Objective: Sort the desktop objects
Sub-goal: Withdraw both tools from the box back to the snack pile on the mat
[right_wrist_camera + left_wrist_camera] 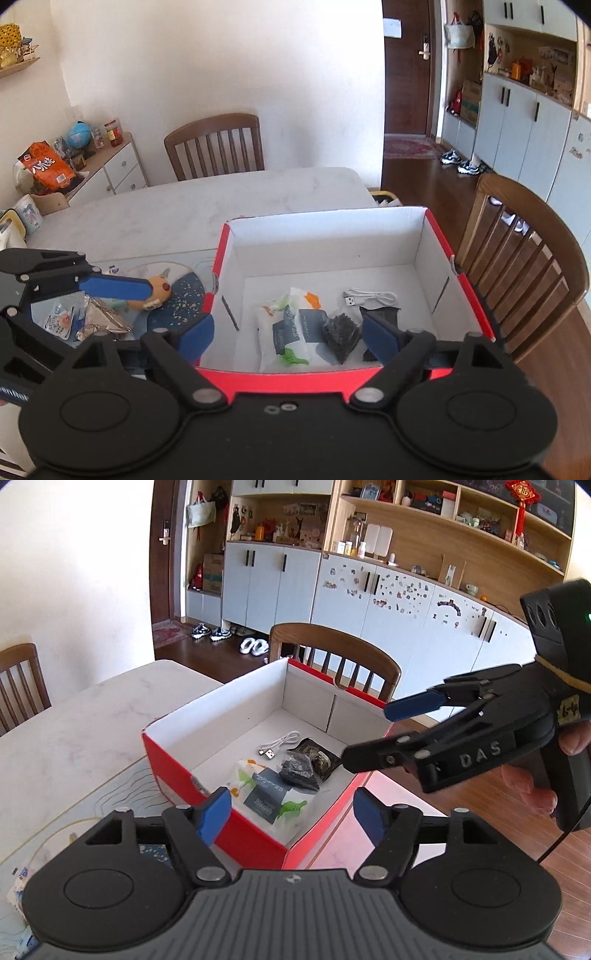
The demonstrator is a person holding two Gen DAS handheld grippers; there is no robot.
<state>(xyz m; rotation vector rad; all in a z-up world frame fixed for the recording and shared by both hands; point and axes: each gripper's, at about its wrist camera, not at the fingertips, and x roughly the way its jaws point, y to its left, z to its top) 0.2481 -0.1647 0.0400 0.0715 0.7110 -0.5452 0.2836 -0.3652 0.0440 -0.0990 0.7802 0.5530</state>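
Observation:
A red cardboard box with a white inside (177, 755) (325, 373) stands on the marble table. In it lie a white snack packet (273, 797) (284, 328), a black mesh pouch (299, 771) (341, 332), a dark foil sachet (317, 755) (380, 314) and a white USB cable (279, 744) (369, 297). My left gripper (291, 818) is open and empty at the box's near left corner. My right gripper (286, 338) (369, 733) is open and empty above the box's near wall. An orange plush toy (155, 293), foil wrappers (99, 319) and a small packet (59, 323) lie left of the box.
A dark blue speckled mat (177, 306) lies under the toy. Wooden chairs (218, 147) (343, 657) stand at the table's far side and beside the box. A side cabinet with a snack bag and globe (74, 155) stands at the left wall.

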